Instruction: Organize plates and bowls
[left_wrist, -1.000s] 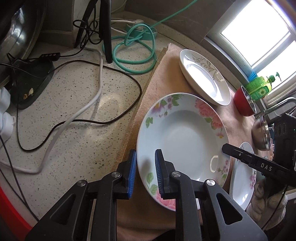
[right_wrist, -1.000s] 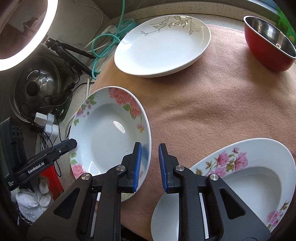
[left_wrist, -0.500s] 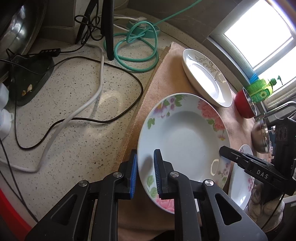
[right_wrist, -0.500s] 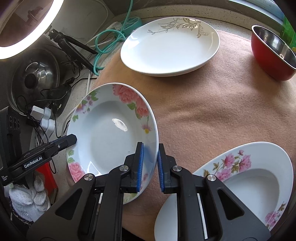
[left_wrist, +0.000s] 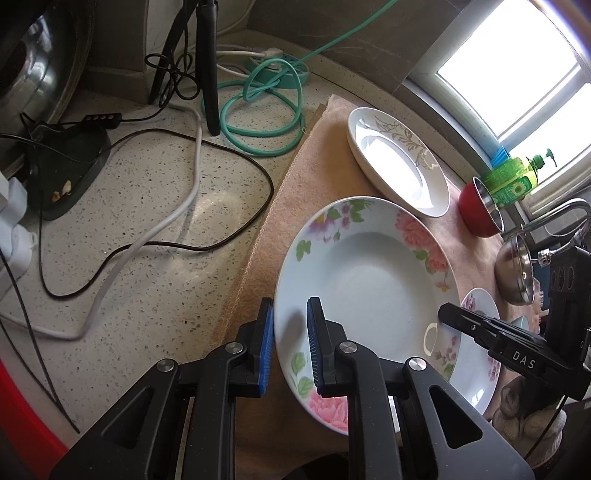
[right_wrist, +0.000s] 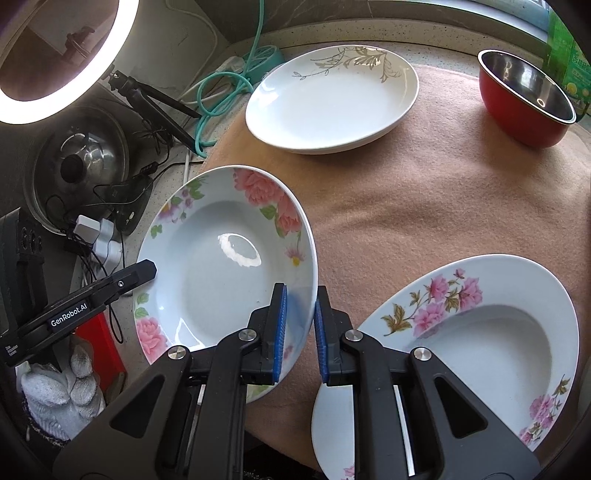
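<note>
Gripping the same pale-blue floral plate (left_wrist: 369, 295) from opposite sides, both grippers have their blue pads nearly closed on its rim. The left gripper (left_wrist: 290, 343) clamps the rim on the side toward the bare worktop (left_wrist: 147, 206); the right gripper (right_wrist: 299, 325) clamps the rim on the side toward the middle of the peach cloth (right_wrist: 424, 192). The plate sits tilted over the cloth's left edge, and whether its underside touches the cloth cannot be made out.

Readable writing is scarce. In the left wrist view, white letters "DAS" stand on the right gripper's black arm. In the right wrist view, the left gripper's arm reads "GenRobot.AI", with smaller print beside it too fine to read. The green bottle (left_wrist: 513, 177) by the window carries a label whose text is illegible.

A white plate with gold leaf sprays (right_wrist: 332, 99) lies at the cloth's far edge, a red bowl with a steel inside (right_wrist: 524, 96) at its far right corner. A second pink-flowered plate (right_wrist: 480, 332) at the near right edge is cut off by the frame and partly covered by the right gripper's body. A steel bowl (left_wrist: 515, 273) is seen only edge-on in the left wrist view. On the worktop left of the cloth lie a coiled teal hose (left_wrist: 258, 122) and tangled cables (left_wrist: 166, 221); a ring light (right_wrist: 55, 55) is cropped at the corner.
</note>
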